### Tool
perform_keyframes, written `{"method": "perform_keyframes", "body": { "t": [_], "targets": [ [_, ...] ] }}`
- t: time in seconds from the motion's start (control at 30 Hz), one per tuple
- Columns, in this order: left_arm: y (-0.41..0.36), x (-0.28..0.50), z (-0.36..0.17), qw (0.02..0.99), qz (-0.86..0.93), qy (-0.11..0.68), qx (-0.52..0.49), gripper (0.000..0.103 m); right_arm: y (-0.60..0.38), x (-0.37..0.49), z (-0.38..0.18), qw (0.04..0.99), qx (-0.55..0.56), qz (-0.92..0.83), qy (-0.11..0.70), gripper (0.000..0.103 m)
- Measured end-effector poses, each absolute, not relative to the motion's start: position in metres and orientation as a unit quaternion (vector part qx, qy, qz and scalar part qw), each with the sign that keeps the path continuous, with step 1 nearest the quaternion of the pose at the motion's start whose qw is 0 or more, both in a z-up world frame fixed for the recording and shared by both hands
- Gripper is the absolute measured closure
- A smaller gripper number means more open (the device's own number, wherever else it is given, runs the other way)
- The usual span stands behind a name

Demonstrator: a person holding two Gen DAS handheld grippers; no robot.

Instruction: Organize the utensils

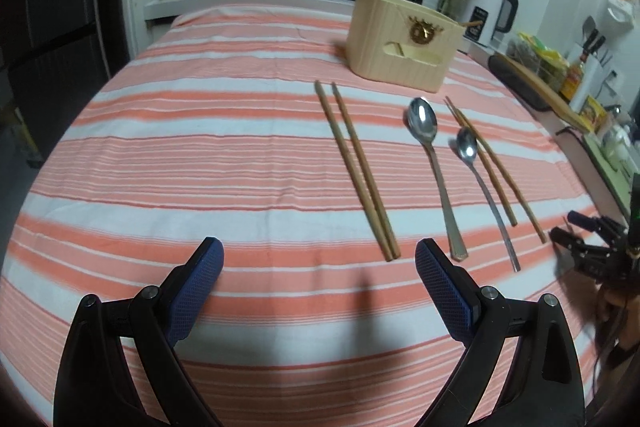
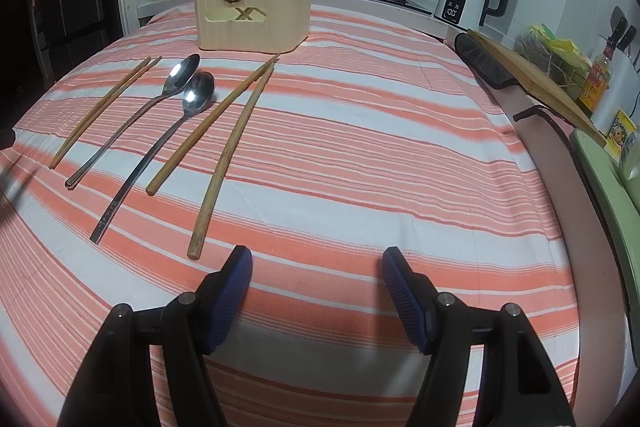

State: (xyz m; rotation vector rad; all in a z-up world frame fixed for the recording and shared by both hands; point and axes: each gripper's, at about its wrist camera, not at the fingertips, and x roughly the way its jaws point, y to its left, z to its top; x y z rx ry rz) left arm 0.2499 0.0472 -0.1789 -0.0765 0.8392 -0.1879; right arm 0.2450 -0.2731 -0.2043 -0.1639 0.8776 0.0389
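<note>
Two shiny steel spoons (image 1: 424, 125) between two pairs of brown wooden chopsticks (image 1: 356, 167), pale wooden holder (image 1: 400, 43) behind, left gripper (image 1: 320, 263) and right gripper (image 2: 316, 269) both gaped apart, empty.

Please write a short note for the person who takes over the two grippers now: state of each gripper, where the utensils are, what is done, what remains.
Left gripper: open, empty, above the striped cloth, near the handle ends of the left chopstick pair.
Right gripper: open, empty, near the handle end of the right chopstick pair.
On the cloth: two chopstick pairs, a large spoon and a small spoon between them.
Wooden holder stands behind them, with some chopsticks already inside.
Left to do: four chopsticks and both spoons go into the holder.
</note>
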Motion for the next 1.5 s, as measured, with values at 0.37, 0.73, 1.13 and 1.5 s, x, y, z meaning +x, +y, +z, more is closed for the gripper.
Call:
{"method": "perform_keyframes", "body": {
  "t": [0.37, 0.73, 1.13, 1.5],
  "targets": [
    [0.032, 0.278, -0.198, 0.903, -0.035, 0.428, -0.017, 0.006, -0.277, 0.246, -0.205, 0.901, -0.064, 0.021, 0.428, 0.034],
    [0.028, 0.290, -0.211, 0.895, -0.011, 0.445, 0.010, 0.006, -0.278, 0.247, -0.206, 0.901, -0.059, 0.022, 0.429, 0.034],
    [0.020, 0.284, -0.210, 0.896, -0.037, 0.442, 0.026, 0.026, -0.272, 0.249, -0.199, 0.902, -0.028, 0.059, 0.426, 0.034],
    [0.017, 0.280, -0.205, 0.901, -0.044, 0.431, 0.013, 0.093, -0.216, 0.266, -0.205, 0.889, -0.071, 0.114, 0.437, 0.038]
  ]
}}
